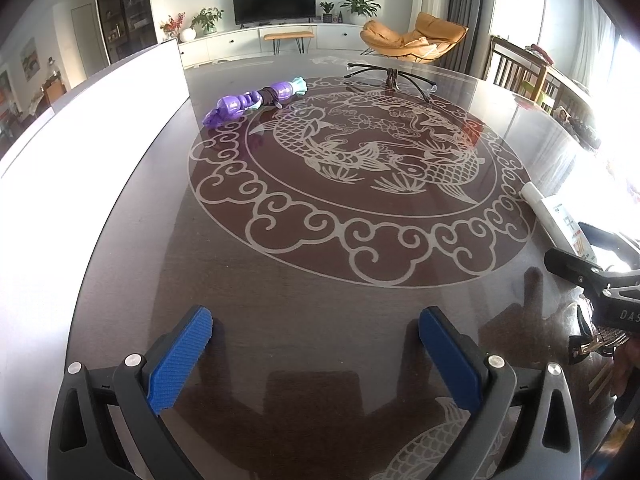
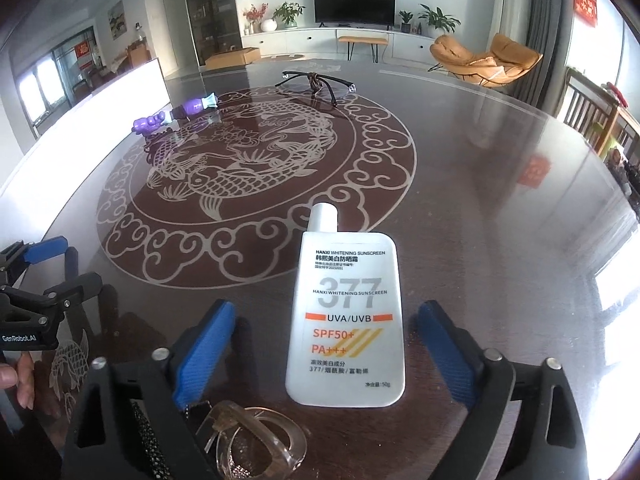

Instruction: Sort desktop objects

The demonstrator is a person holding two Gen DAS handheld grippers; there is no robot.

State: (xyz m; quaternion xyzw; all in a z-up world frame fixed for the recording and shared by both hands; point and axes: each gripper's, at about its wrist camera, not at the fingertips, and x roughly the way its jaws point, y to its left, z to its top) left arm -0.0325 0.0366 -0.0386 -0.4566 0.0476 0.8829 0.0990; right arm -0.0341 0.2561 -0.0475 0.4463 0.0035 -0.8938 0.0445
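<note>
A white sunscreen tube (image 2: 346, 312) lies flat on the dark table between the open fingers of my right gripper (image 2: 326, 316), untouched by either blue pad; it also shows in the left wrist view (image 1: 560, 216). A clear hair clip (image 2: 248, 440) lies just below that gripper. My left gripper (image 1: 316, 320) is open and empty over bare table. A purple toy with a teal end (image 1: 256, 102) lies far left, also in the right wrist view (image 2: 176, 114). Black-framed glasses (image 1: 390, 76) sit at the far edge, seen too from the right wrist (image 2: 316, 80).
A white box (image 1: 92, 128) runs along the table's left side. The table (image 1: 320, 272) is dark glass with a fish medallion. The right gripper's body (image 1: 600, 280) is close on my left gripper's right. Wooden chairs (image 2: 592, 116) stand at the far right.
</note>
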